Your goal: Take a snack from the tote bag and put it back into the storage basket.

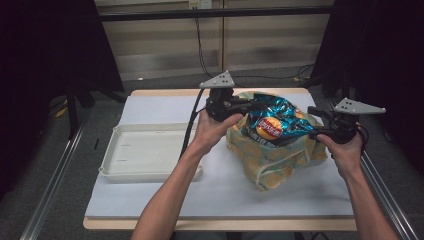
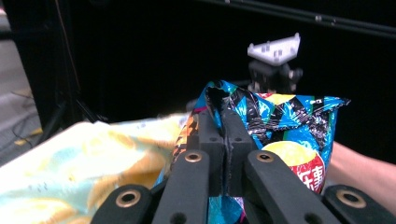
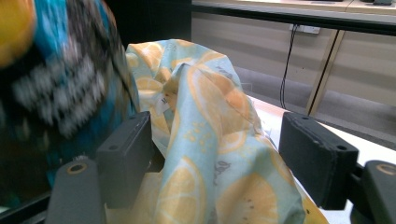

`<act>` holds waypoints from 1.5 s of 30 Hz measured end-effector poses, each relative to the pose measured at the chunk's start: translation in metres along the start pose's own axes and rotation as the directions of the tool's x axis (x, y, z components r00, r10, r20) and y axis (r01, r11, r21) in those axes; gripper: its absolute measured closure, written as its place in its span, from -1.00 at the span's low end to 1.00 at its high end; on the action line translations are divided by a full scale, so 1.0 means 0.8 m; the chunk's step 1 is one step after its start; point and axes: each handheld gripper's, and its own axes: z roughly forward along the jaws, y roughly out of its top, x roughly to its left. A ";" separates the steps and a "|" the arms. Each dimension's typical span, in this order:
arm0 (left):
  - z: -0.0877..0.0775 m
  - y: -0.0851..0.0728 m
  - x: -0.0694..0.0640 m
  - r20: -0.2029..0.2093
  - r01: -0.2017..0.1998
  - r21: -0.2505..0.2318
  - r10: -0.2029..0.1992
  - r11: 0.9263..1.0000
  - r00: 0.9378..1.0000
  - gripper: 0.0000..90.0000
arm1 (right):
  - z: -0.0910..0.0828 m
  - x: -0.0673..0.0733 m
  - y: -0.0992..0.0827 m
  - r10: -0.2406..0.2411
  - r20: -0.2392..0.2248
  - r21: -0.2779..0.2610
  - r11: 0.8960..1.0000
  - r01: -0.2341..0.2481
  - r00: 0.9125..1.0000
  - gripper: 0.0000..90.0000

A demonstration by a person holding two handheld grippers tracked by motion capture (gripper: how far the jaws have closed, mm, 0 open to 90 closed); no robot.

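— How does the chip bag (image 1: 272,122) look?
— Crinkled blue, lying left-right above the lemon-print bag (image 1: 270,165), mid-table. My left gripper (image 1: 248,103) pinches its left corner shut; my right gripper (image 1: 316,122) gapes around the cloth.

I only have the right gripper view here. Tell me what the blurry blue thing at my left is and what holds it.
Observer: It's a blue chip bag; the left gripper is clamped shut on its top edge.
Operator: Say where the bag sits.
Observer: It stands partly out of the lemon-print cloth bag, which rests on the table.
Operator: Report my own jaws.
Observer: The right gripper is open around a fold of that cloth bag.
Operator: Name anything else there.
Observer: A white tray lies left of the bags.
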 end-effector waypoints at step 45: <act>-0.136 0.058 0.012 -0.223 -0.005 -0.085 -0.014 0.996 0.975 0.98 | -0.008 0.017 0.003 -0.002 -0.016 -0.035 0.999 0.001 1.000 -0.55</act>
